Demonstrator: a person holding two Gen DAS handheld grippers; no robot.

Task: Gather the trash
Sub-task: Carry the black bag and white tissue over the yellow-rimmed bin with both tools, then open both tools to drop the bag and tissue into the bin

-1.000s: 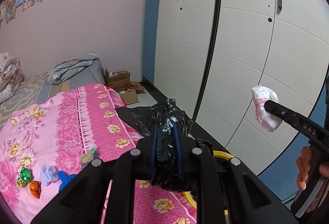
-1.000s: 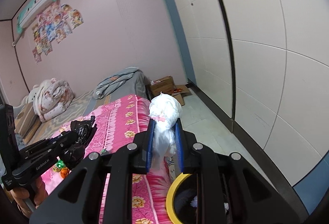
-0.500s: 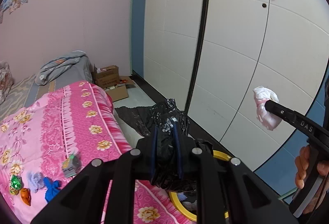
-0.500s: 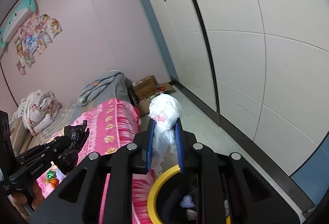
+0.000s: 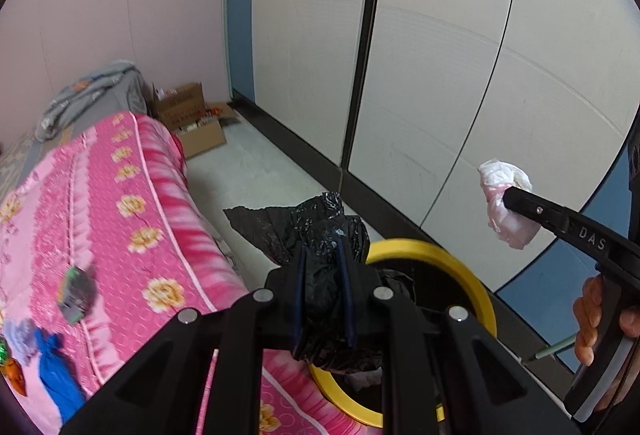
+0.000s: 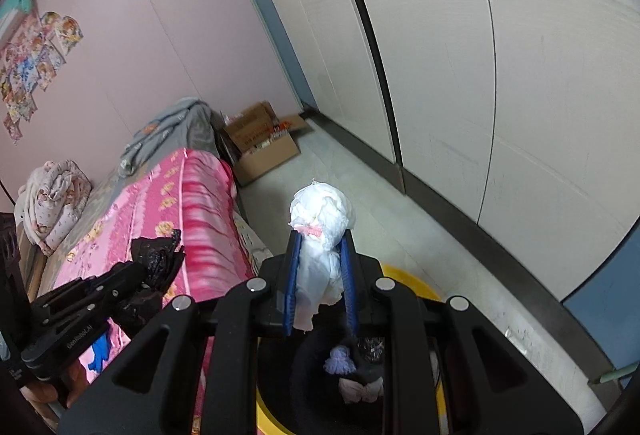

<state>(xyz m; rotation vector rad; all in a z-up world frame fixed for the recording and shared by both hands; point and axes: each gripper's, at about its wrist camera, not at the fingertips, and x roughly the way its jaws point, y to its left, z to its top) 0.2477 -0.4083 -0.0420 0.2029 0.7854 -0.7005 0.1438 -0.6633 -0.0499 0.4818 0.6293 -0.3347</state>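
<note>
Lower now, wad (image 6: 322, 235) between jaws

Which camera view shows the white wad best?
The right wrist view: the white wad sits centred between the right gripper's fingers, close up. The left wrist view shows it small at the right edge, partly hidden.

The bin (image 5: 474, 281) is standing on the floor (image 5: 260, 175) between the bed (image 5: 120, 211) on its left and the wardrobe doors (image 5: 440, 75) on its right. A cardboard box (image 6: 260, 151) is sitting on the floor behind the bed's far corner. Small items (image 5: 52, 355) are lying on the bed near its edge.
</note>
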